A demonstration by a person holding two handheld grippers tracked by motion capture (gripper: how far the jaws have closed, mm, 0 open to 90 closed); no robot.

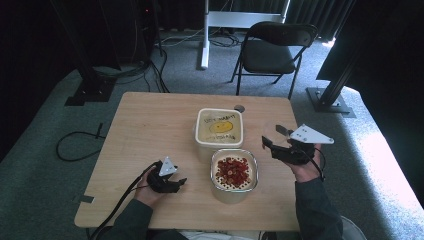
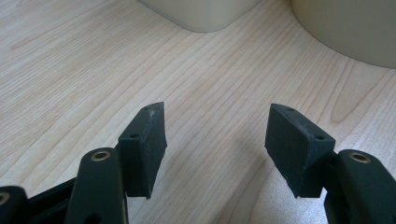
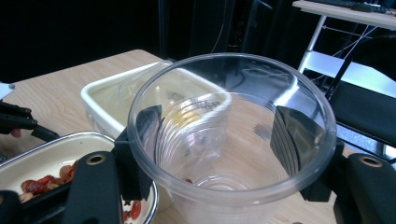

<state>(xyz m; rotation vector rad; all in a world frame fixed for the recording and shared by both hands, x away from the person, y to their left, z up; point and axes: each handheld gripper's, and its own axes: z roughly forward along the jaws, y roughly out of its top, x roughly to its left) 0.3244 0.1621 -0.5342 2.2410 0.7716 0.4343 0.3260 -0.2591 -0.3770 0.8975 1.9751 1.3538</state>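
With the right gripper [image 3: 219, 154] clamped on the clear cup [image 3: 232, 135], we keep it upright beside the bowl [image 1: 233, 187]; the left gripper [image 2: 217, 154] gapes empty.

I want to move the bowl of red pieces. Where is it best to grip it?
Probably the metal rim of the bowl, on the side facing the open left gripper, coming in level. Its walls look too wide for the jaws, and the thin rim stands free there.
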